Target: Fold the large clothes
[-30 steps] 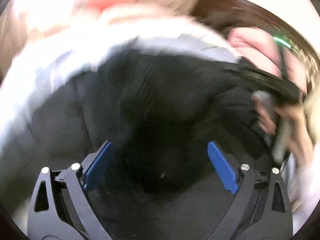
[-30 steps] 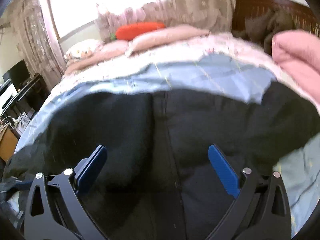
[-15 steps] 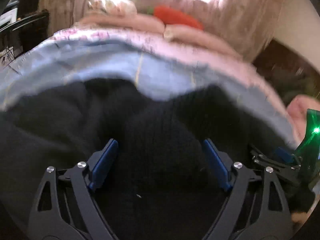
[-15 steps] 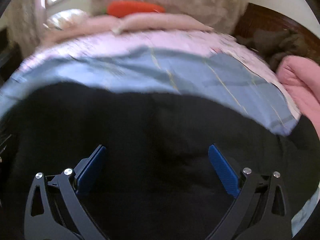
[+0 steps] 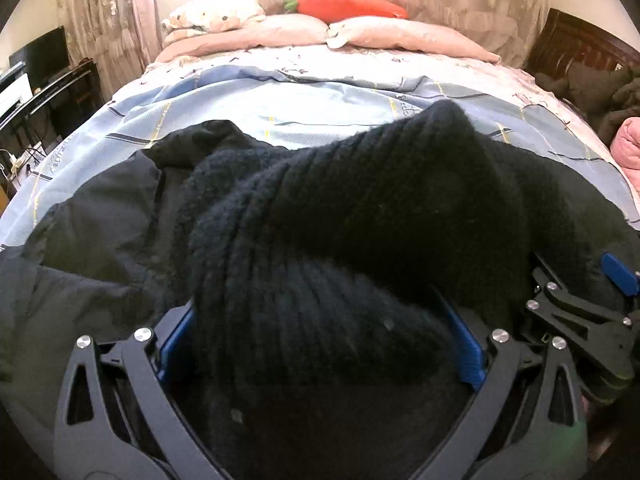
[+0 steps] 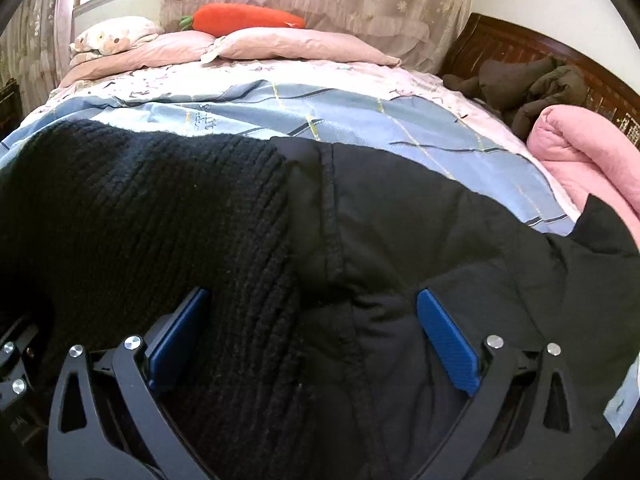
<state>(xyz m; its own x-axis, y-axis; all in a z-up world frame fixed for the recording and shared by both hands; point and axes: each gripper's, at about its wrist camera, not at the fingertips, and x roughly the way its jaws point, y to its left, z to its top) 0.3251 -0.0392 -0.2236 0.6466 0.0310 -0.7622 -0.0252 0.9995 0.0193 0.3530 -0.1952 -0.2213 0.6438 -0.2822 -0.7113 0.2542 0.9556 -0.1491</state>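
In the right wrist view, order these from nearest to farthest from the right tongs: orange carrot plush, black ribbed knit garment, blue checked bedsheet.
1. Black ribbed knit garment, between the right tongs.
2. Blue checked bedsheet, mid-bed.
3. Orange carrot plush, on far pillows.

The black garment (image 5: 360,208) lying on the bed is part coarse ribbed knit, woolly and matt, and part smooth woven shell cloth (image 6: 420,240) with a faint sheen and a stitched seam, the knit panel to the left of that seam in the right wrist view. The left claw (image 5: 320,344) and right claw (image 6: 312,336) are matt black plastic frames with bright metal screw heads and finely textured blue pads (image 6: 448,344). Beyond the garment lie a thin smooth blue checked sheet (image 5: 320,100), soft pink cloth pillows (image 6: 296,46), a plush orange carrot (image 6: 244,18), and a glossy dark wooden headboard (image 6: 520,46).
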